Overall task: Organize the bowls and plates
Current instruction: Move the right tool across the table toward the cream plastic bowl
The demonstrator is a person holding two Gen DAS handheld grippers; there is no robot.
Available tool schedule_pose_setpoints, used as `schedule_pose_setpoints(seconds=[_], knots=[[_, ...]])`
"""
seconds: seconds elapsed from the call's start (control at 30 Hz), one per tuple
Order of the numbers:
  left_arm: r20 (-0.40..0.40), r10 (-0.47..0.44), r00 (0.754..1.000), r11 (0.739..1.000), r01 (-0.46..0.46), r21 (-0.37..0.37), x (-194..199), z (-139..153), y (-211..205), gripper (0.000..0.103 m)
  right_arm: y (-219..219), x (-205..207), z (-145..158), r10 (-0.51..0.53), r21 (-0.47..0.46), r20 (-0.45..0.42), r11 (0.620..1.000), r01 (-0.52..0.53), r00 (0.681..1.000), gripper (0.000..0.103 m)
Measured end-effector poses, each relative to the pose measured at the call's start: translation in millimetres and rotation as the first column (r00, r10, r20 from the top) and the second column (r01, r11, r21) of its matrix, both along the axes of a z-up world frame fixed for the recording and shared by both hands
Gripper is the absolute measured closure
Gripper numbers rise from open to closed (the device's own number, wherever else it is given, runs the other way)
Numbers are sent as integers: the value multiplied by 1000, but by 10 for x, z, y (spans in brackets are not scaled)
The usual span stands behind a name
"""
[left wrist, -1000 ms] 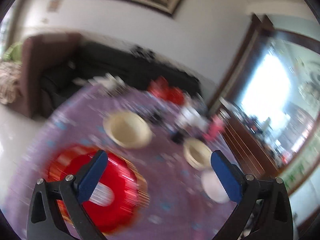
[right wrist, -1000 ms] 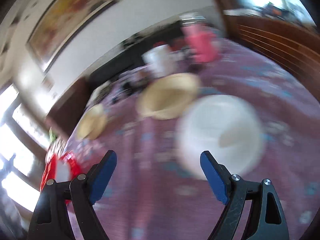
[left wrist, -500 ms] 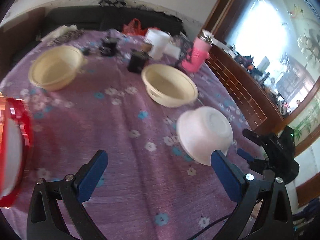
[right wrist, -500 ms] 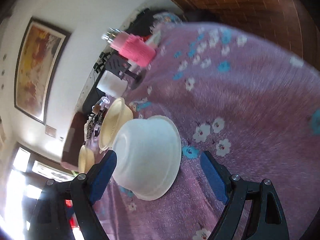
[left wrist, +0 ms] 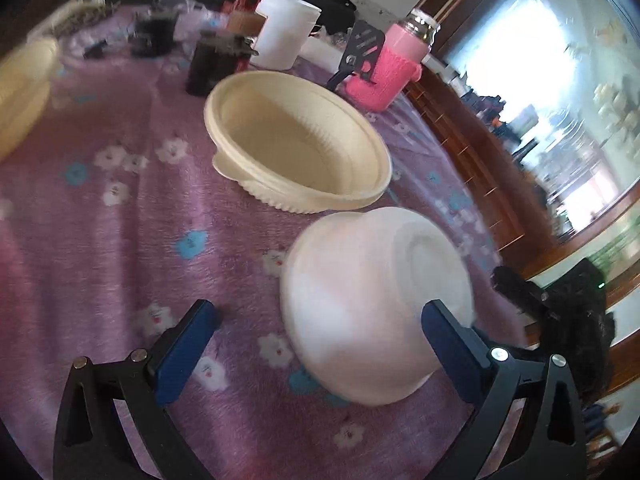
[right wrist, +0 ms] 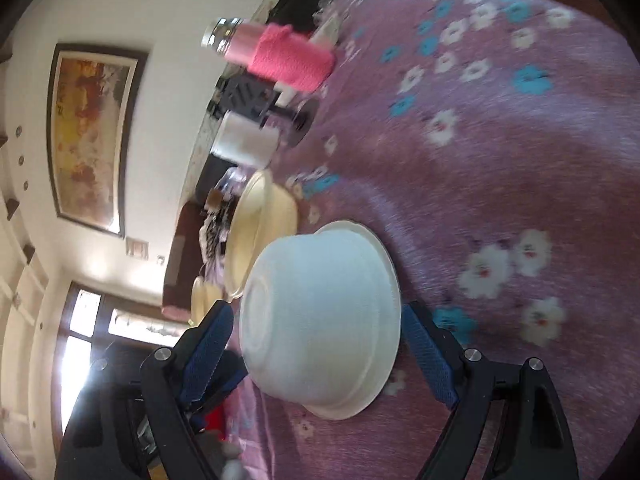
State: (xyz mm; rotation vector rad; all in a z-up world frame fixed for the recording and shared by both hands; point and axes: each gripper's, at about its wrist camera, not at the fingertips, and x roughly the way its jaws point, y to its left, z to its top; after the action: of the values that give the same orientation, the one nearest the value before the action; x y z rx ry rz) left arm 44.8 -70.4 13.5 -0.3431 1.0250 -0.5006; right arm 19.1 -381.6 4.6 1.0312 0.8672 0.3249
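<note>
Bowls counted, one white bowl upturned, two cream bowls, both jaws apart

Left tongs: two black plastic arms with triangular cut-outs, silver screws and blue textured pads. Right tongs look the same, black with blue pads.

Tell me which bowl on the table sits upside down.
The white bowl, base up, between the open right gripper's fingers. The cream bowl behind it and another cream bowl at far left sit upright.
</note>
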Motion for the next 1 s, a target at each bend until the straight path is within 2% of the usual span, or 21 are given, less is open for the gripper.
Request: schedule_pose_setpoints(seconds=[0.1, 0.17, 0.23, 0.27, 0.3, 0.37, 0.43, 0.47, 0.5, 0.57, 0.67, 0.77, 0.9, 0.93, 1.0], knots=[[-4, -8, 1000, 999, 7, -43, 29, -37, 46, 1, 18, 29, -7, 6, 12, -6, 1000, -6, 1000, 12], [-2, -8, 1000, 998, 8, -60, 23, -38, 77, 1, 54, 39, 15, 2, -70, -31, 998, -4, 1000, 14], [5, 4, 1000, 995, -4, -99, 39, -51, 128, 1, 86, 59, 27, -3, -100, -30, 995, 0, 1000, 14], [10, 10, 1000, 993, -9, -120, 42, -59, 153, 1, 109, 78, 32, -5, -102, -26, 995, 2, 1000, 10], [17, 12, 1000, 991, -9, -134, 37, -66, 172, 1, 131, 105, 25, 3, -81, -11, 997, -4, 1000, 7], [47, -10, 999, 992, 16, -126, 5, -69, 163, 1, 181, 154, 10, 45, 16, 32, 999, -46, 998, 7], [70, -26, 997, 993, 34, -113, -31, -70, 146, 1, 277, 197, 1, 88, 159, 82, 982, -100, 993, 7], [71, -25, 997, 993, 32, -110, -39, -65, 152, 1, 343, 208, 47, 89, 163, 96, 981, -104, 991, 7], [64, -20, 998, 992, 27, -125, -36, -63, 183, 1, 390, 228, 119, 88, 133, 111, 986, -102, 990, 7], [36, 6, 999, 986, 0, -164, -2, -65, 295, 1, 461, 272, 206, 107, 131, 136, 984, -125, 985, 7], [-3, 34, 999, 976, -34, -214, 64, -90, 445, 1, 596, 387, 274, 152, 105, 122, 981, -165, 981, 5], [-10, 52, 999, 976, -53, -212, 90, -85, 513, 1, 777, 431, 327, 186, 56, 102, 980, -193, 977, 1], [-38, 67, 997, 966, -74, -246, 90, -110, 572, 1, 932, 431, 577, 197, 30, 155, 979, -204, 968, 0], [-48, 65, 997, 962, -75, -262, 86, -119, 595, 1, 986, 456, 644, 215, 27, 170, 974, -223, 962, 0], [-74, -4, 997, 938, -22, -345, 86, -136, 563, 1, 1243, 583, 715, 305, 60, 167, 946, -319, 938, 0]])
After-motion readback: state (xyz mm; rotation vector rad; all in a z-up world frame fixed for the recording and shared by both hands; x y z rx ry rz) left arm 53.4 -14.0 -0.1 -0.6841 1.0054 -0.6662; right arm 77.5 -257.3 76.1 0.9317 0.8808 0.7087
